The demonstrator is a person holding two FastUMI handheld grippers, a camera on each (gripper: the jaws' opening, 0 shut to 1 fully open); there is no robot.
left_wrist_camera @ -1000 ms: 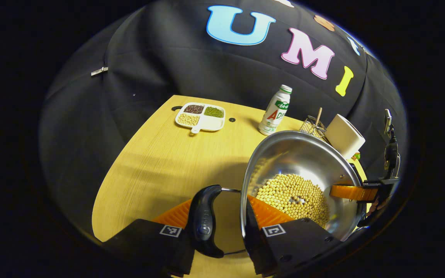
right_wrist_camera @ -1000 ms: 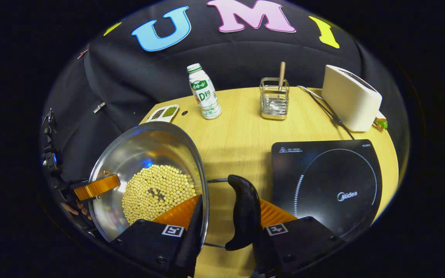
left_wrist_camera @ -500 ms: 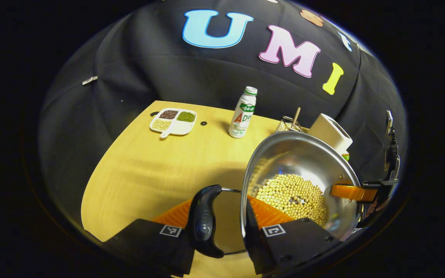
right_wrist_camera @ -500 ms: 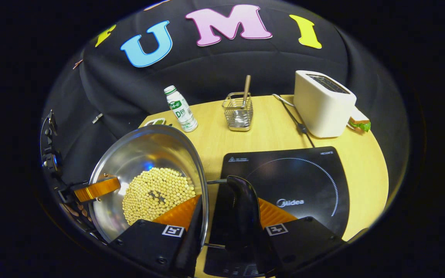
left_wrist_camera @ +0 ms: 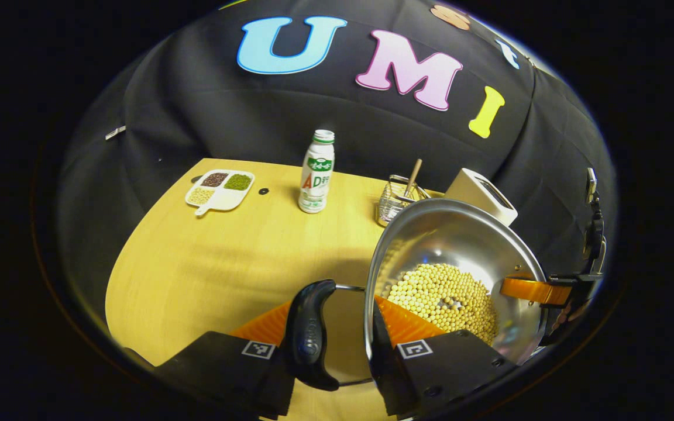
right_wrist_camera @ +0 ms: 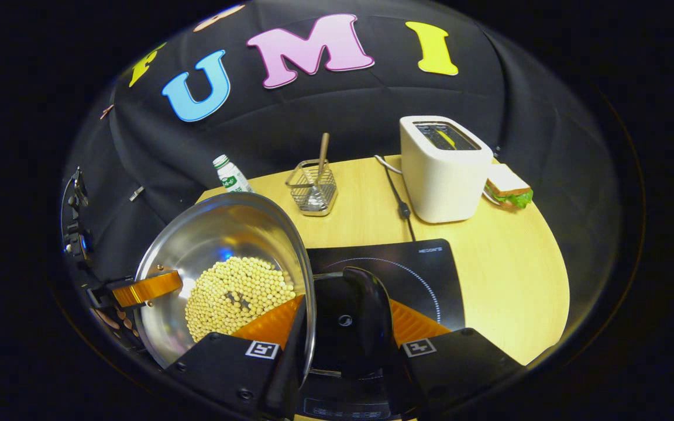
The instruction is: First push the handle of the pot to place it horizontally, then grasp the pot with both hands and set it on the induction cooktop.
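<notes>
Open tabletop on my left, clutter at the back and right

Left gripper view: the wooden table (left_wrist_camera: 208,263) lies bare beside the pot (left_wrist_camera: 460,257). The bottle (left_wrist_camera: 316,172), divided dish (left_wrist_camera: 220,189) and wire caddy (left_wrist_camera: 395,199) line the far edge. Right gripper view: the toaster (right_wrist_camera: 442,166), its cord (right_wrist_camera: 398,199) and a sandwich (right_wrist_camera: 506,187) crowd behind the induction cooktop (right_wrist_camera: 425,275).

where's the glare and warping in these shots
Left gripper view: a bright spot shines inside the pot, and fisheye bends the table edge. Right gripper view: the cooktop gleams faintly and the toaster leans.
</notes>
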